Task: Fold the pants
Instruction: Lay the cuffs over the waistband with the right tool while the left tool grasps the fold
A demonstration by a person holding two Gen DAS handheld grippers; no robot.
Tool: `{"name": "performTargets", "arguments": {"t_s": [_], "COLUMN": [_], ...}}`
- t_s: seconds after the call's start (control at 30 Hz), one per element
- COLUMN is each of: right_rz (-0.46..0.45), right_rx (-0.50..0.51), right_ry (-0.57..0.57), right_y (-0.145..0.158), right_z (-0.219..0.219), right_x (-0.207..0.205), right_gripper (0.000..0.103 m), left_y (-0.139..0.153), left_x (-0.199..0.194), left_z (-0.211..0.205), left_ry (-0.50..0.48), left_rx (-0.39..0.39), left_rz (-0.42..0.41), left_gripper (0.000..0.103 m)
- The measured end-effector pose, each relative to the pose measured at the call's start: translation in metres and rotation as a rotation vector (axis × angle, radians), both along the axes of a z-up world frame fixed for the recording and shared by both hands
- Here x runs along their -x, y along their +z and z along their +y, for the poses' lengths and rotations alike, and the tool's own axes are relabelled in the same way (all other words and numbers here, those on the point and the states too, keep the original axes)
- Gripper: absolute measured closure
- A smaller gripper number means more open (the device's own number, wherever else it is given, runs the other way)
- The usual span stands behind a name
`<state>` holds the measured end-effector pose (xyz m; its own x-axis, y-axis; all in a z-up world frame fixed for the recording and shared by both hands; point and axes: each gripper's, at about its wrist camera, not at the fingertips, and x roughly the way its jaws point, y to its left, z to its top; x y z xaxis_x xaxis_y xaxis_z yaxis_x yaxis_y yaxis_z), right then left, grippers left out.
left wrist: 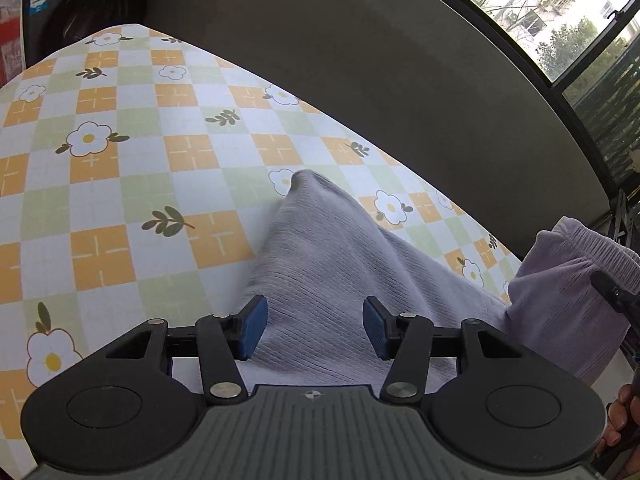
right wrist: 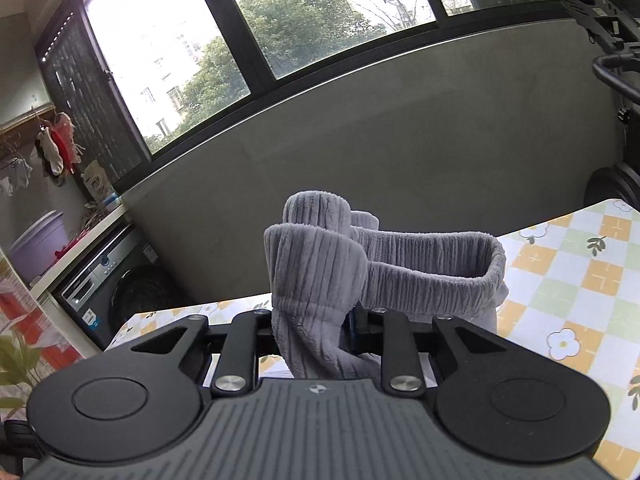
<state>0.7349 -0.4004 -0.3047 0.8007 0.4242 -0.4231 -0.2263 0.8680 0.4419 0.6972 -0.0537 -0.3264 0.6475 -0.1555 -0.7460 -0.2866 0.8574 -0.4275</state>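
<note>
The pants [right wrist: 316,280] are clamped in the right tongs [right wrist: 310,328] — waistband looped toward 2 o'clock; the left tongs [left wrist: 315,328] are held wide over the fabric — nothing gripped.

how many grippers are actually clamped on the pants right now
1. The right gripper is shut on the pants, at the bunched waistband. The left gripper stands open above the cloth, pads clear of it. Contact under the cloth cannot be ruled out.

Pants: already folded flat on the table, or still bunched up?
Bunched, not folded. The right gripper clamps the pants at the waistband and lifts them; the rest trails onto the table.
</note>
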Motion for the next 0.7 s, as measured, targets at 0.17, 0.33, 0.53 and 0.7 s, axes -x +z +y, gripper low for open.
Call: {"name": "performTargets", "arguments": {"t_s": [0.17, 0.33, 0.53, 0.7], "right_rz": [-0.035, 0.073, 0.168, 0.121], "right_rx": [0.091, 0.32, 0.393, 0.295], "right_ry": [0.204, 0.499, 0.559, 0.529], "right_y": [0.008, -0.035, -0.062, -0.037], "right_z": [0.091, 0.185, 0.21, 0.173], "right_x": [0.0, 0.017, 0.03, 0.043], "right_gripper": [0.078, 0.076, 0.057, 0.026], "left_y": [0.001, -0.012, -0.019, -0.014], "left_x": [0.018, 0.028, 0.023, -0.003], "left_z": [0.047, 0.085, 0.1, 0.078], "left_ry": [0.06, 0.119, 0.114, 0.008], "left_rx": [0.02, 0.02, 0.016, -0.005], "left_rz": [-0.021, 0.002, 0.019, -0.007], "left_gripper": [0.048, 0.048, 0.048, 0.048]}}
